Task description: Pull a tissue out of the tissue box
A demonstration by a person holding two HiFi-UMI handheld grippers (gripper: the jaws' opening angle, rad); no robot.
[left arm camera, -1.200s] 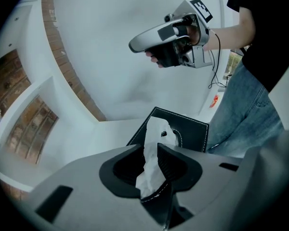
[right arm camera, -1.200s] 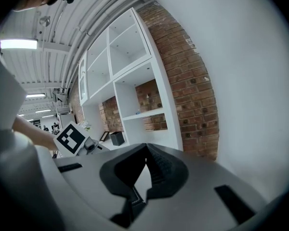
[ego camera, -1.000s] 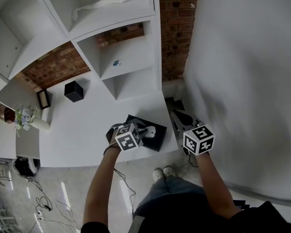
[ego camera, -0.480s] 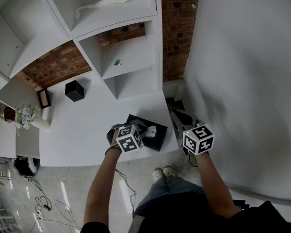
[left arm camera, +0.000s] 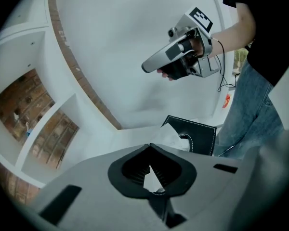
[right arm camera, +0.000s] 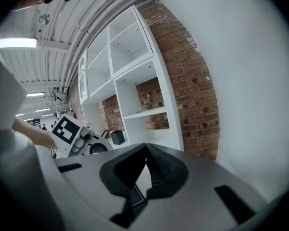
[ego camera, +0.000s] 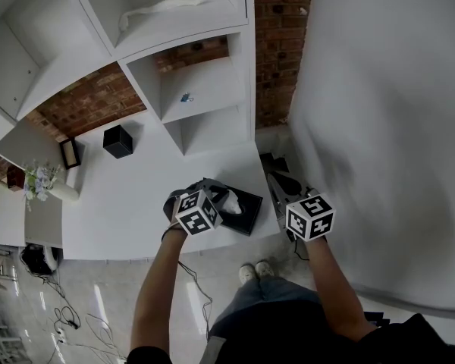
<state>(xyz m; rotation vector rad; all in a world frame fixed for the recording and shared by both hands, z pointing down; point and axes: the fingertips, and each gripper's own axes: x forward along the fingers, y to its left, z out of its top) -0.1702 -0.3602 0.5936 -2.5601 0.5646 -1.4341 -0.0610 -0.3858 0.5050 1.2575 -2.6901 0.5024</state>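
Observation:
A black tissue box [ego camera: 248, 212] with white stitching lies near the front right corner of the white table [ego camera: 129, 203]. My left gripper [ego camera: 226, 195] hangs just above the box's opening, shut on a white tissue [ego camera: 233, 206] that rises out of it. In the left gripper view the tissue [left arm camera: 172, 137] runs from the box [left arm camera: 202, 131] up between the closed jaws of the left gripper [left arm camera: 150, 147]. My right gripper [ego camera: 271, 165] is held in the air to the right of the box. Its jaw tips meet and nothing shows between them, as the right gripper [right arm camera: 146, 147] also shows in its own view.
A white shelf unit [ego camera: 201, 89] stands against a brick wall [ego camera: 280, 44] behind the table. On the table's far left are a small black cube [ego camera: 117, 141], a dark frame [ego camera: 68, 154] and flowers [ego camera: 38, 182]. A plain white wall [ego camera: 387, 127] closes the right side.
The left gripper's jaws have closed on the tissue. It has then lifted a little, drawing the tissue up out of the box. The right gripper has stayed still.

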